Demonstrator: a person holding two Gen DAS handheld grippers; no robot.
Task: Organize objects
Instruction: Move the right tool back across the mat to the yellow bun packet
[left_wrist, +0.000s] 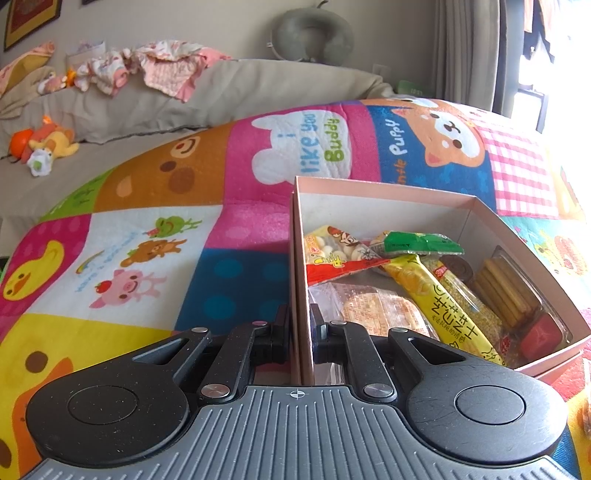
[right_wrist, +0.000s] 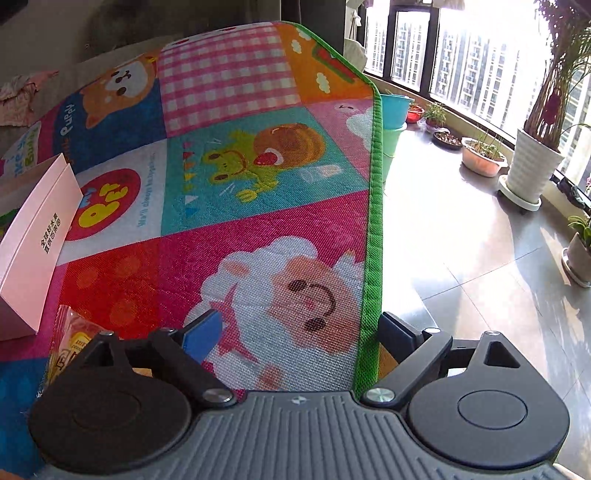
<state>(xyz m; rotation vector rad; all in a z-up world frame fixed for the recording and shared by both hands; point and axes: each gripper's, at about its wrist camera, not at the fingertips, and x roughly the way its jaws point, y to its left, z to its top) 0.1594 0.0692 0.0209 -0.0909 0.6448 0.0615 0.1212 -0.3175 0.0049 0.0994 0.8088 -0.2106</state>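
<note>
A pink cardboard box (left_wrist: 391, 192) stands open on the colourful play mat (left_wrist: 155, 236). It holds several snack packets: a yellow stick pack (left_wrist: 439, 299), a green packet (left_wrist: 421, 243), a biscuit tray (left_wrist: 509, 291). My left gripper (left_wrist: 300, 328) is shut on the box's left wall, one finger outside and one inside. In the right wrist view my right gripper (right_wrist: 299, 328) is open and empty, low over the mat's sheep picture (right_wrist: 295, 288). The box's outer side (right_wrist: 33, 236) shows at far left. A yellow-orange snack packet (right_wrist: 70, 343) lies on the mat by the left finger.
The mat's green edge (right_wrist: 375, 221) runs beside my right gripper, with tiled floor (right_wrist: 461, 258) beyond. Potted plants (right_wrist: 532, 173) line the window. A grey sofa with clothes (left_wrist: 155, 70) and plush toys (left_wrist: 44, 147) lies behind the mat.
</note>
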